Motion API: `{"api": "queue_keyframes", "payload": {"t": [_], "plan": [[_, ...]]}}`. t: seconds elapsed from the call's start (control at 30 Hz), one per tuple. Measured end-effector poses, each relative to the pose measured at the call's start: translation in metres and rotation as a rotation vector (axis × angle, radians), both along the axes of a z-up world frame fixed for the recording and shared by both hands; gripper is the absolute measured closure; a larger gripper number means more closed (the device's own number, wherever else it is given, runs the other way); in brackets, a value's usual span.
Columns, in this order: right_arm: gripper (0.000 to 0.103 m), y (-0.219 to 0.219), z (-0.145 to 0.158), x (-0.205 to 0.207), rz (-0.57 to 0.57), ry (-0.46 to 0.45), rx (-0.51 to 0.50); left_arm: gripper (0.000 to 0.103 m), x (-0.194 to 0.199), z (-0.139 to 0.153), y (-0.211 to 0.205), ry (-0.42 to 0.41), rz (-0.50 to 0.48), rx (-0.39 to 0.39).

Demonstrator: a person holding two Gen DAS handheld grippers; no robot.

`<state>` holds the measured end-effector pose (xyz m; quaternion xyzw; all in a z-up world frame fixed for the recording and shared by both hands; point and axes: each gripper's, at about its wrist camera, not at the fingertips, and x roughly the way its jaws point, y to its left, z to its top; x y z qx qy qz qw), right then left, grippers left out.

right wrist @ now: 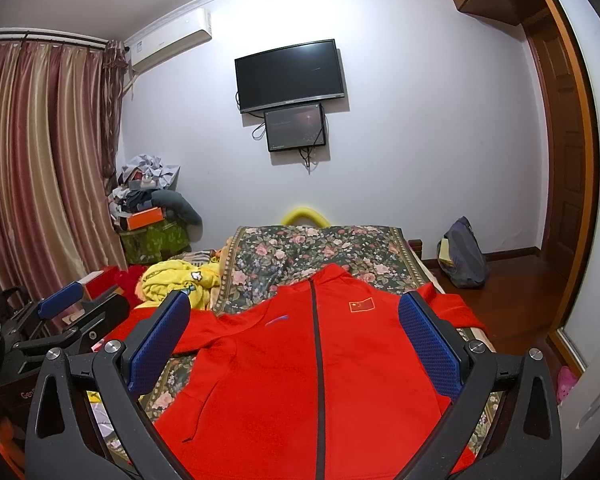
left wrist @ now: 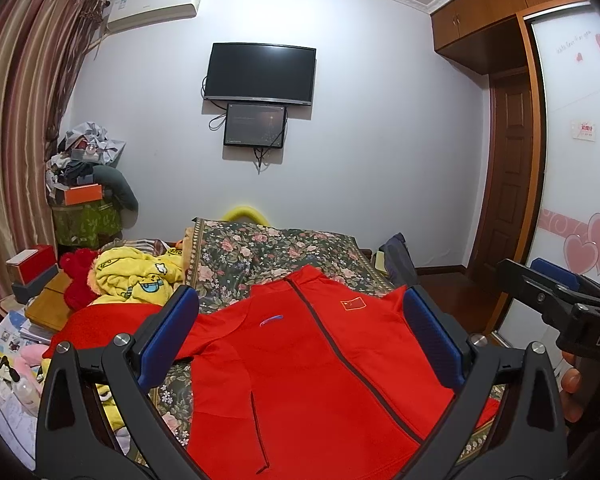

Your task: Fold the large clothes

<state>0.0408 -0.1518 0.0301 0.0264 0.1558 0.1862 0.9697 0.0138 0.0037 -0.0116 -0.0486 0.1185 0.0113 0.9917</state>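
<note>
Wide-spread left gripper [left wrist: 300, 320] and right gripper [right wrist: 296, 320] are held empty over the red jacket [right wrist: 300, 368]; soft, light fleece is judged; sleeve cuffs outside the jaws are favoured.

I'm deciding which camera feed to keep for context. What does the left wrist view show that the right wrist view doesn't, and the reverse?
Only the left wrist view shows the wardrobe door with pink hearts, the books and papers at lower left, and the right tongs from the side. Only the right wrist view shows the whole grey backpack on the floor, and the left tongs from the side. Both show the red jacket laid flat on the floral bedspread, the yellow garment and the wall TV.
</note>
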Motion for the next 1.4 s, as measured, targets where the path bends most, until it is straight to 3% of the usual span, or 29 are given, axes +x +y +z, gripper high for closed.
{"api": "queue_keyframes", "payload": {"t": [1.4], "plan": [[0.000, 0.0026, -0.0030, 0.0013, 0.001, 0.012, -0.002, 0.000, 0.0047, -0.0071, 0.0059, 0.013, 0.016, -0.007]]}}
